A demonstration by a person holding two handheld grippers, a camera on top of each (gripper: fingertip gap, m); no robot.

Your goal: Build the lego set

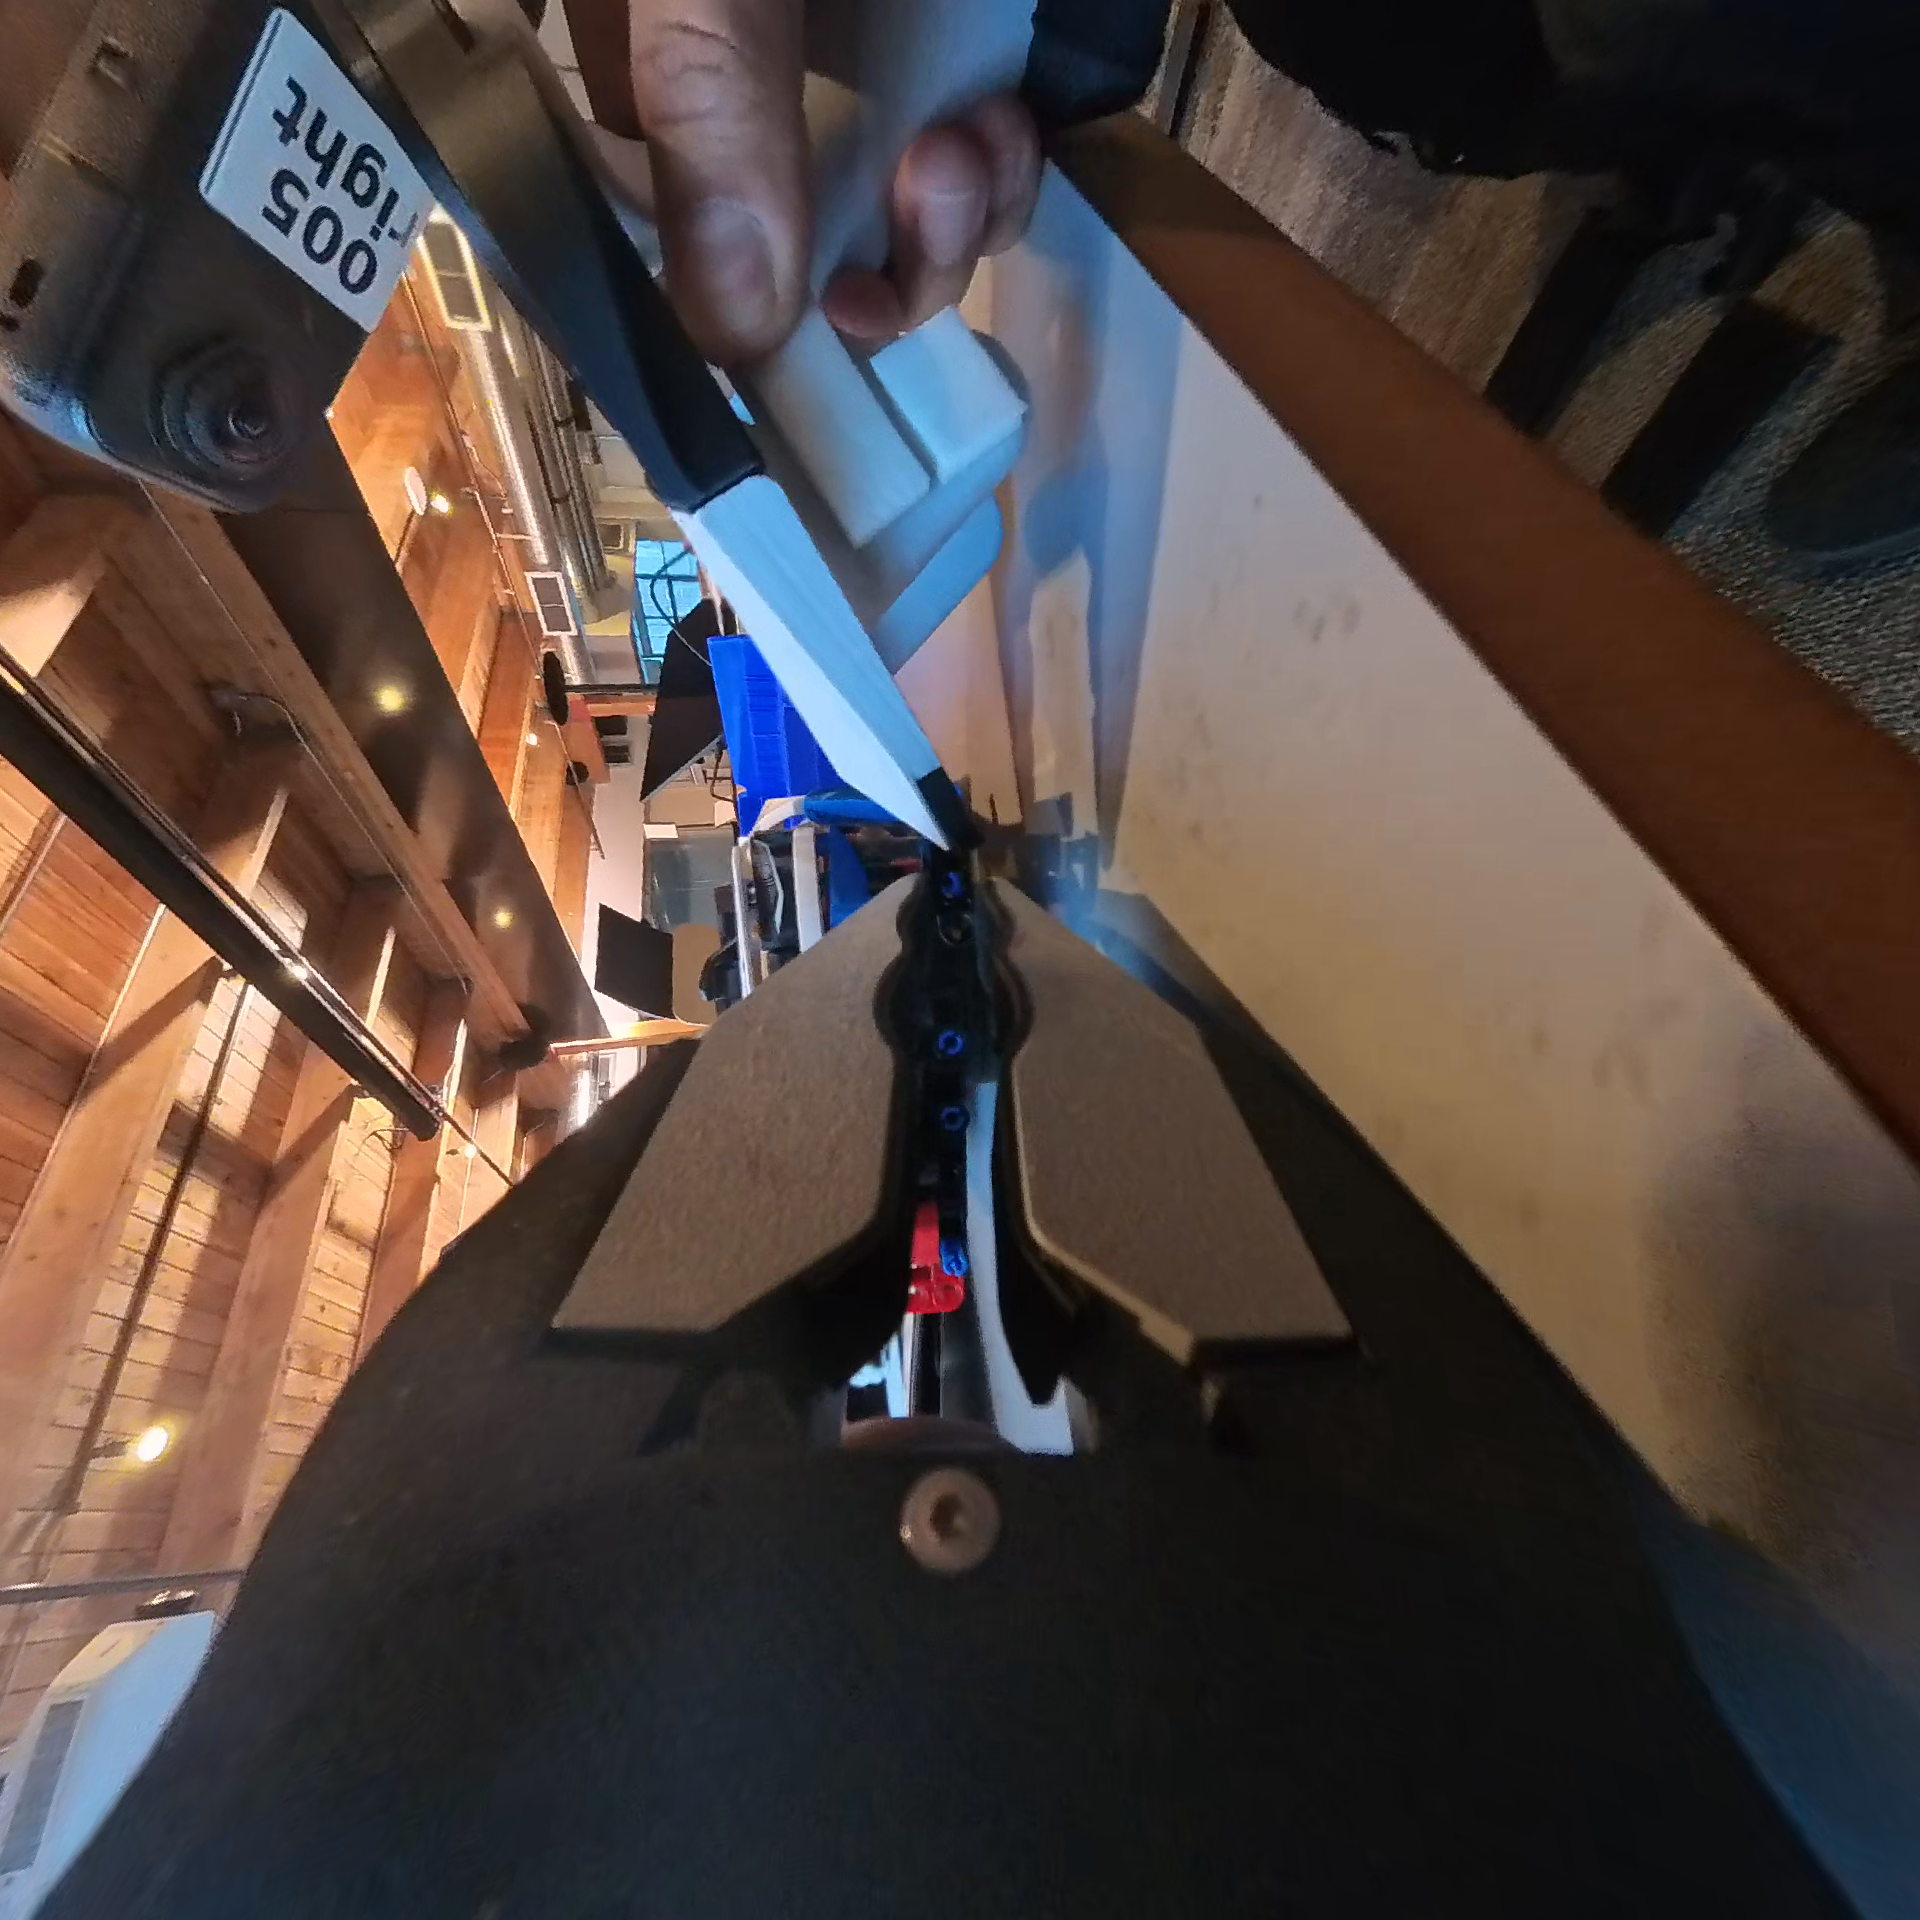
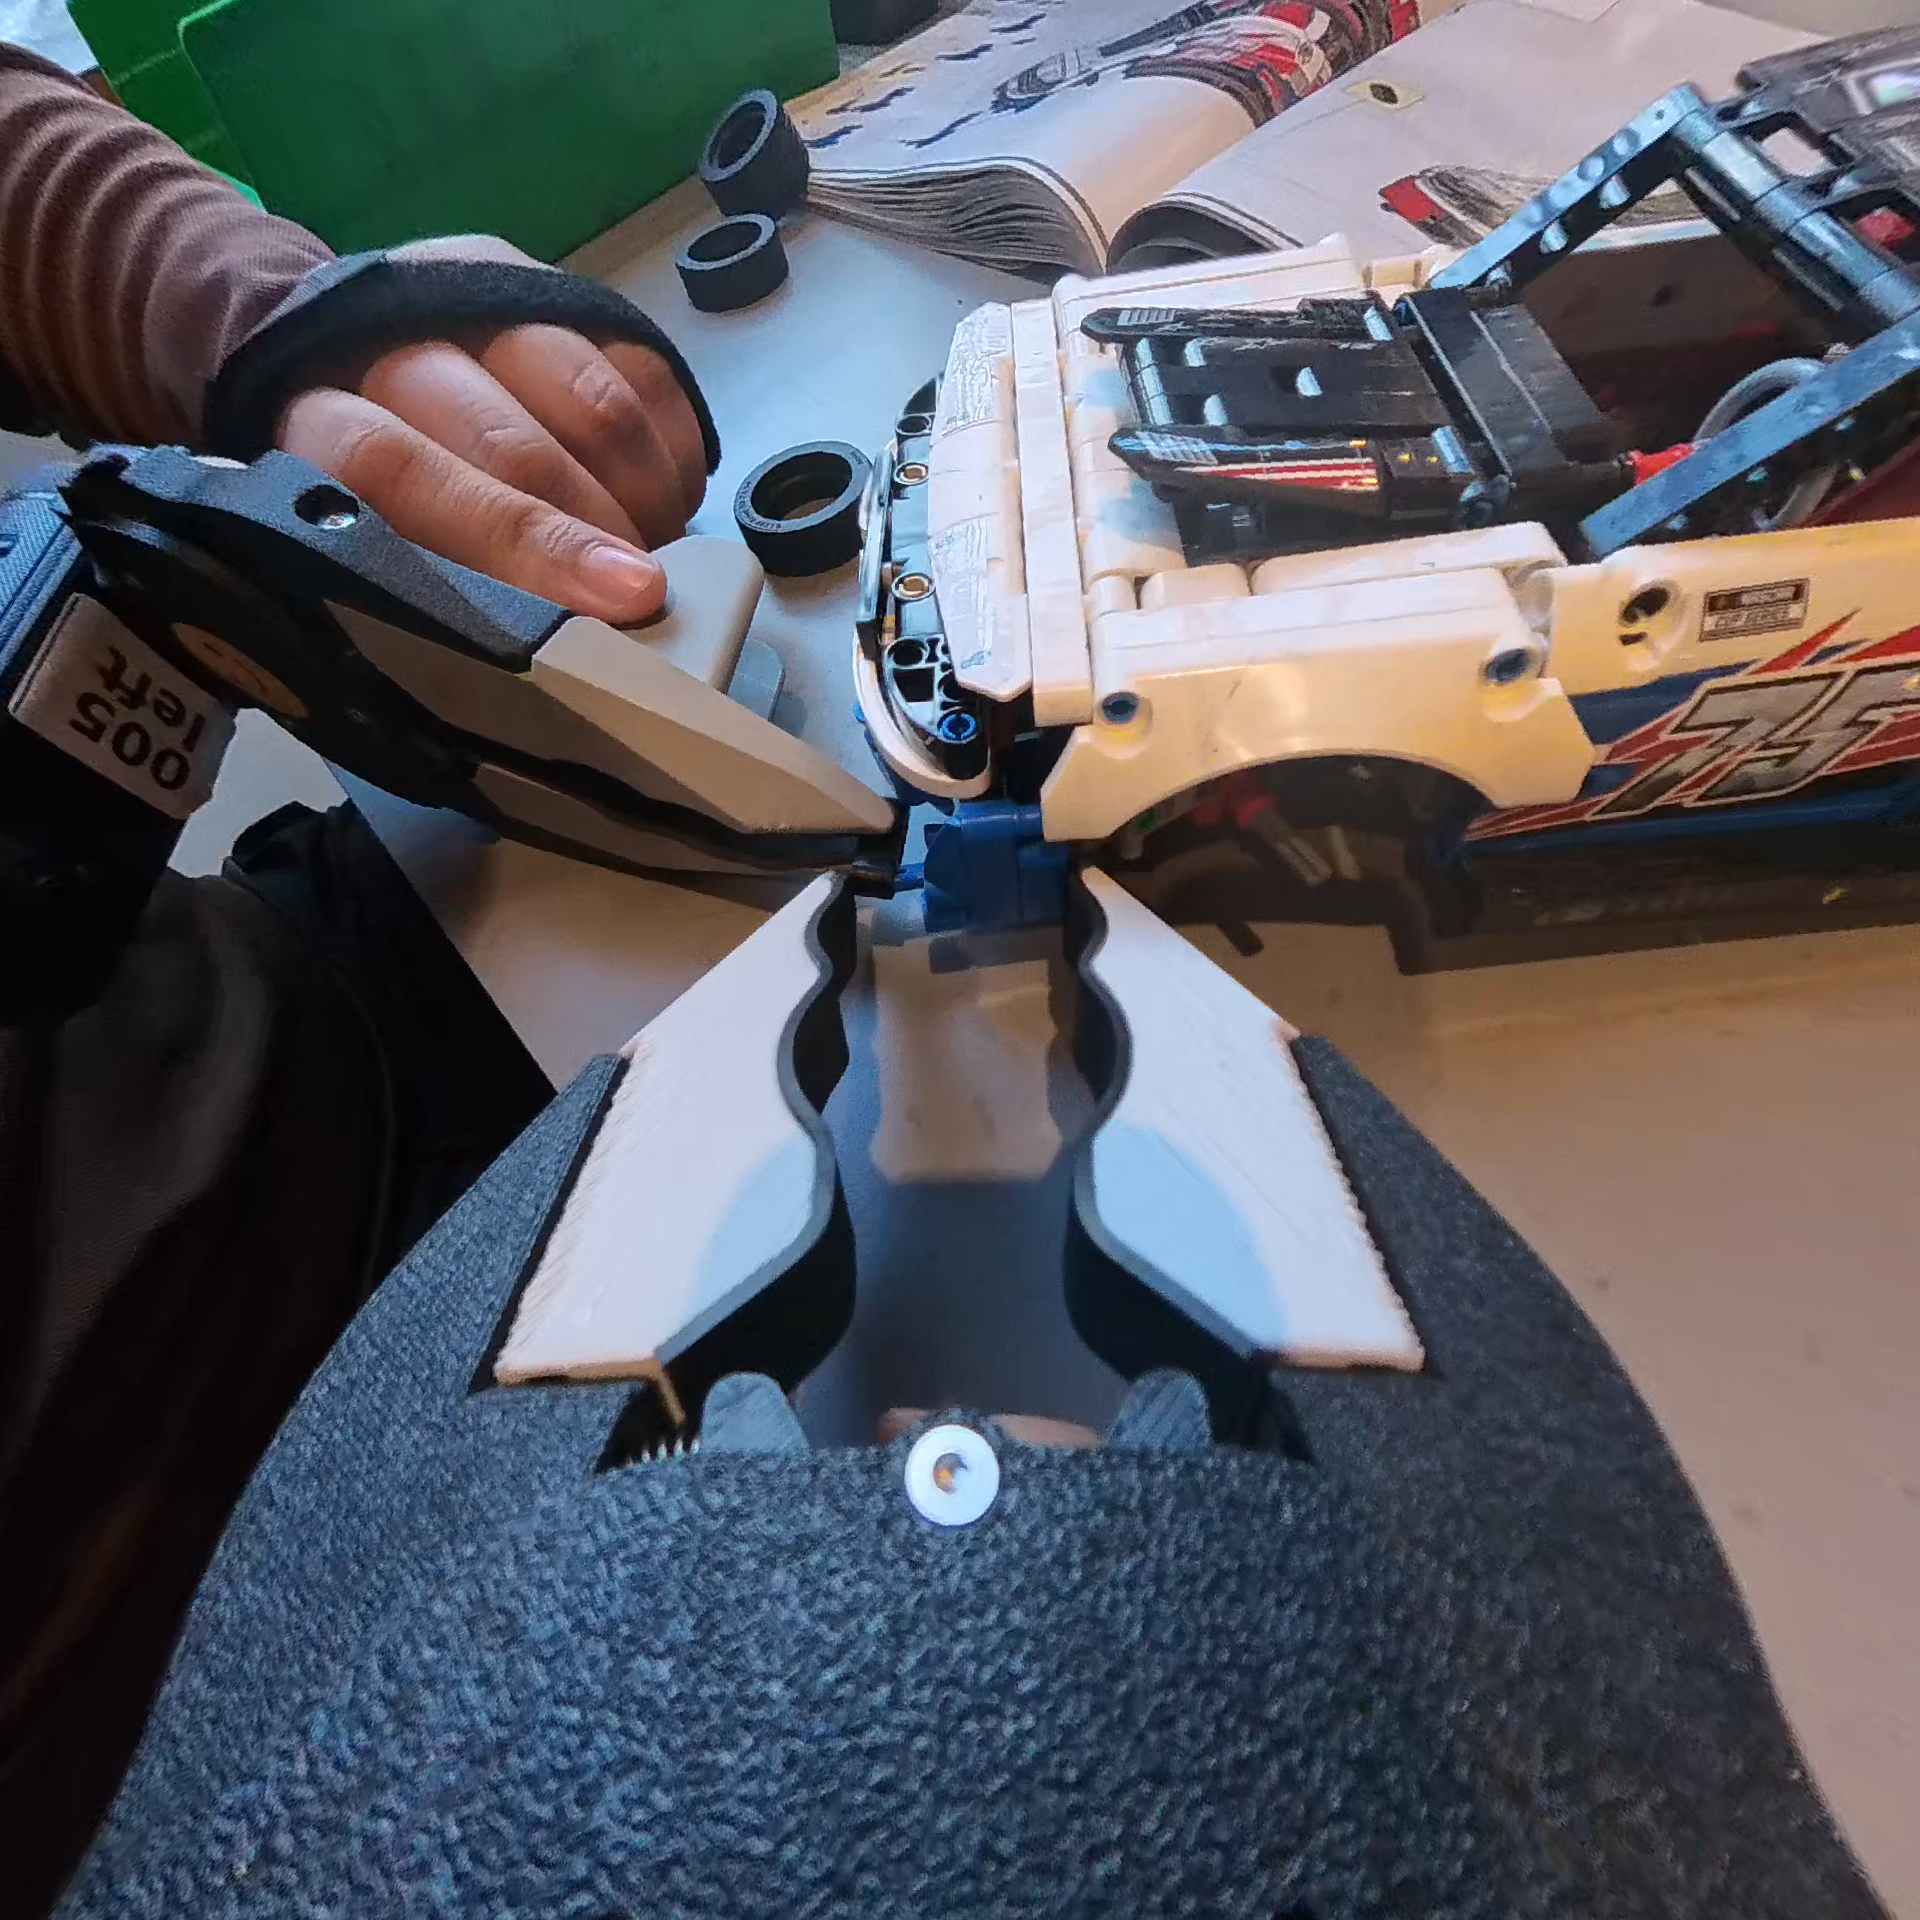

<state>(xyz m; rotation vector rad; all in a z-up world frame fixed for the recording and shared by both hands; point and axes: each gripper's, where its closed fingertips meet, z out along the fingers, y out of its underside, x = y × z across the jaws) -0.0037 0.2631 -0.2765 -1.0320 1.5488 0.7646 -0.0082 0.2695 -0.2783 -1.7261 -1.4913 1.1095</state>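
A white Lego race car with a black hood lies on the table, its front end towards me. My left gripper comes in from the left and is shut on the car's front corner. In the left wrist view my left gripper clamps a black beam with blue pins. My right gripper is open and empty, its jaws either side of the blue front piece, not touching it. Its white finger shows from above in the left wrist view.
Three loose black tyres lie left of the car. An open instruction booklet and a green box are behind. The table's wooden edge and a blue bin show in the left wrist view. Left and right tips are no more than a few centimetres apart.
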